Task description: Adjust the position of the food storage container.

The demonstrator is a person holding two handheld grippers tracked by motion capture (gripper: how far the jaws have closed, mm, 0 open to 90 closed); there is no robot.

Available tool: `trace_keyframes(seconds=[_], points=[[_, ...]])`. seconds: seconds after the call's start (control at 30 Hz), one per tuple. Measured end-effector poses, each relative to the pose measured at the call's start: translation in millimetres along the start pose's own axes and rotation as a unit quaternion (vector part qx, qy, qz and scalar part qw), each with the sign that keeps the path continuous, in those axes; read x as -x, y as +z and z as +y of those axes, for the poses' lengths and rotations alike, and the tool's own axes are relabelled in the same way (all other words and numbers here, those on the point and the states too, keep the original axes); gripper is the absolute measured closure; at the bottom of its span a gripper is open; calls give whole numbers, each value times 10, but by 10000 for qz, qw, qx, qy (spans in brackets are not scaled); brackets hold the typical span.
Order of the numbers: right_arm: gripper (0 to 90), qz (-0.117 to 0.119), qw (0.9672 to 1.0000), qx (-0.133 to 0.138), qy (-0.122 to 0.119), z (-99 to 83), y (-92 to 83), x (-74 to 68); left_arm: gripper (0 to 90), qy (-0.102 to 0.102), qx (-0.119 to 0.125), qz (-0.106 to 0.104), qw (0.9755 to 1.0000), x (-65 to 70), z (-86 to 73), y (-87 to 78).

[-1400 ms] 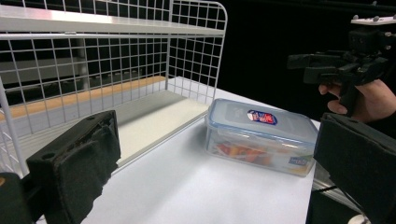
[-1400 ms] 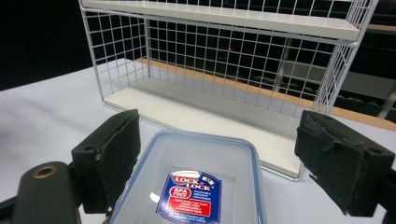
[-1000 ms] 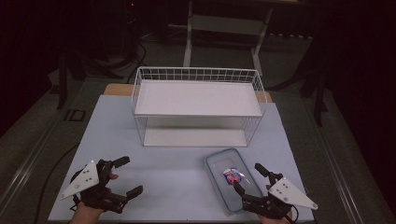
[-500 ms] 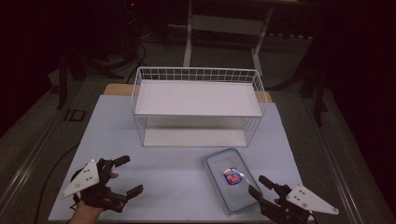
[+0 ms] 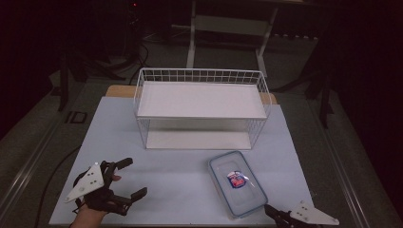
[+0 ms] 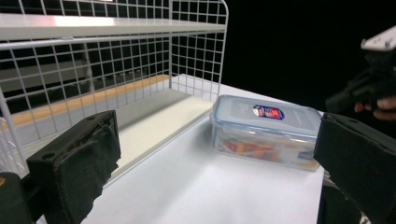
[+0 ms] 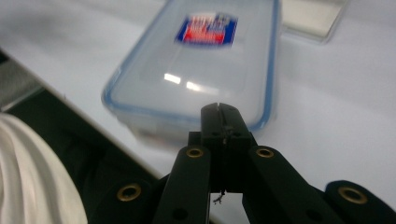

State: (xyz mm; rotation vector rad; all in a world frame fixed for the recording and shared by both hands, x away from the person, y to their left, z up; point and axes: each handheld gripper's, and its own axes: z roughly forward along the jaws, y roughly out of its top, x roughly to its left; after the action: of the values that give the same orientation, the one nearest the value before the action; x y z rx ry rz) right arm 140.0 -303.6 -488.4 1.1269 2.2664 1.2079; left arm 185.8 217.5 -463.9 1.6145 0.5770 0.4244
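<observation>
Holding your right gripper point(image 7: 219, 109) just short of the container point(image 5: 236, 189), you have just clenched its jaws together with nothing between them. That clear, blue-rimmed container lies near the tabletop's point(image 5: 180, 175) front right corner, before the wire rack point(image 5: 199, 107). Your left gripper point(image 5: 126, 183) rests spread wide near the front left corner.

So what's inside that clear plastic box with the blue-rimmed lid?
Through the food container's clear side, orange and reddish contents show along the bottom. What they are can't be told; the lid and its label cover them from above.
</observation>
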Motion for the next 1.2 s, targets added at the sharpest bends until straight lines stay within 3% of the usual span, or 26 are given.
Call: trace_keyframes(seconds=[0.1, 0.27, 0.43, 0.47, 0.67, 0.8, 1.03, 1.2], points=[[899, 58, 9998, -168, 38, -55, 64, 35, 2, -11, -49, -16, 10000, -7, -16, 11], [900, 7, 9999, -145, 36, -53, 80, 80, 2, 5, -68, -70, 10000, -1, -23, 19], [900, -219, 9997, -90, 87, -32, 76, 145, 2, -12, -95, -94, 9999, -5, -32, 28], [900, -374, 9992, -106, 123, -24, 89, 177, 2, -23, -96, -106, 9999, -6, -35, 32], [900, -377, 9986, -143, 350, -31, 152, 294, 3, -12, -103, -126, 9999, -6, -36, 31], [900, -452, 9981, -266, 316, -36, 194, 293, 2, 4, -120, -144, 9998, -1, -39, 34], [900, -284, 9987, -378, 190, -25, 245, 238, 2, -2, -134, -165, 9998, 4, -42, 43], [900, 97, 9991, -405, 35, -28, 261, 187, 3, 3, -134, -204, 9997, 9, -45, 52]])
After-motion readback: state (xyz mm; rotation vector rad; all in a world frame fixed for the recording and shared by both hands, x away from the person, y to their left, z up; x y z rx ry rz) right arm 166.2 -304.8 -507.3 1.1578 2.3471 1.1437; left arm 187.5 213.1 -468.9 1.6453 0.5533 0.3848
